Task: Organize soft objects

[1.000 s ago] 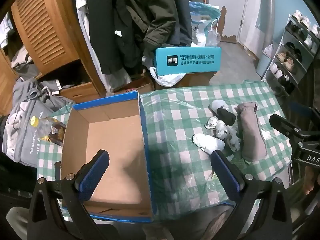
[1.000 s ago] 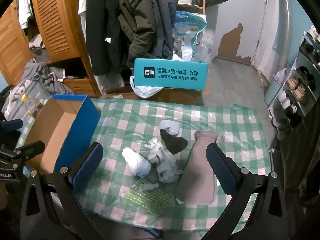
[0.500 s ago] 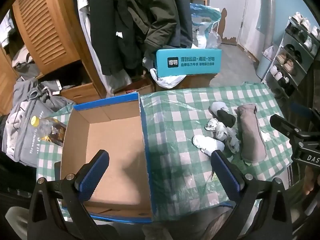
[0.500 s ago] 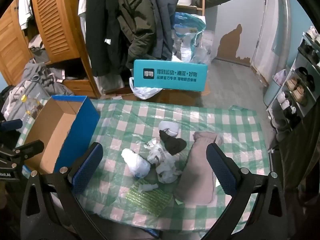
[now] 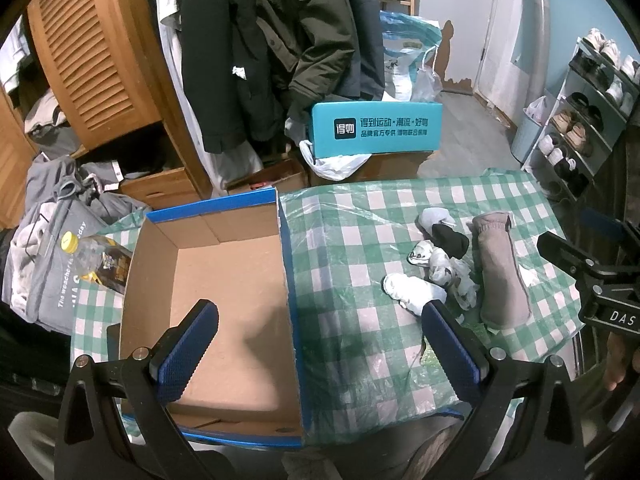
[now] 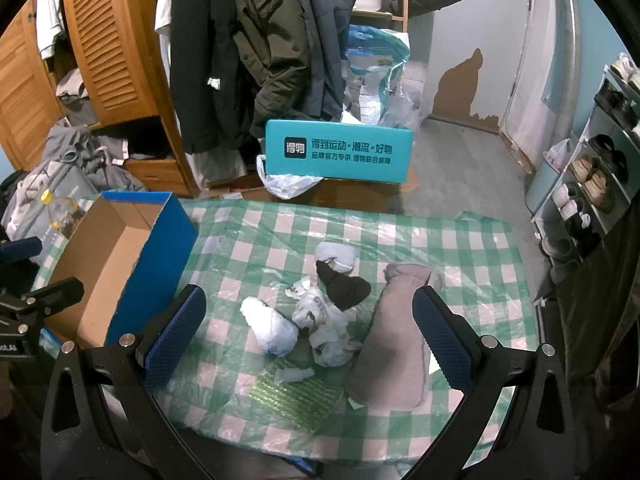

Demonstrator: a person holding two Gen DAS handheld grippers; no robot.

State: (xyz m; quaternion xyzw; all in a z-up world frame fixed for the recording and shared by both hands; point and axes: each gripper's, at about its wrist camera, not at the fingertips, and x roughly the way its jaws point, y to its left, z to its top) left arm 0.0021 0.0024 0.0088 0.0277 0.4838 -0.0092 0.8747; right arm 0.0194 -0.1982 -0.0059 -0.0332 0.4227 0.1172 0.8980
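Nothing much has moved since a moment ago: both views show almost the same picture, and the soft things lie where they lay. Both tongs stay up over the surface (image 6: 248, 232) with its green and white checked cover.

The left tongs (image 5: 318, 344) are spread wide and hold nothing. They hang over the edge of the open cardboard box (image 5: 224, 280), which has blue sides and nothing in it. The right tongs (image 6: 308, 338) are spread wide too and hold nothing. They hang over the pile of soft things.

In the pile, a long grey-brown sock (image 6: 394, 344) lies to the right. A black sock (image 6: 344, 288) lies partly on a pale grey sock (image 6: 338, 256). A white rolled sock (image 6: 272, 326) lies nearest the box, just beside some crumpled white bits (image 6: 324, 324). All of these sit outside the box.

A teal box with writing (image 6: 340, 150) stands behind the surface, and dark coats (image 6: 256, 40) hang farther back. A bottle with a yellow cap (image 5: 92, 258) lies left of the cardboard box.

Only the right view shows a shiny green mat (image 6: 296, 398) by the near edge. Only the left view shows the whole floor of the box.
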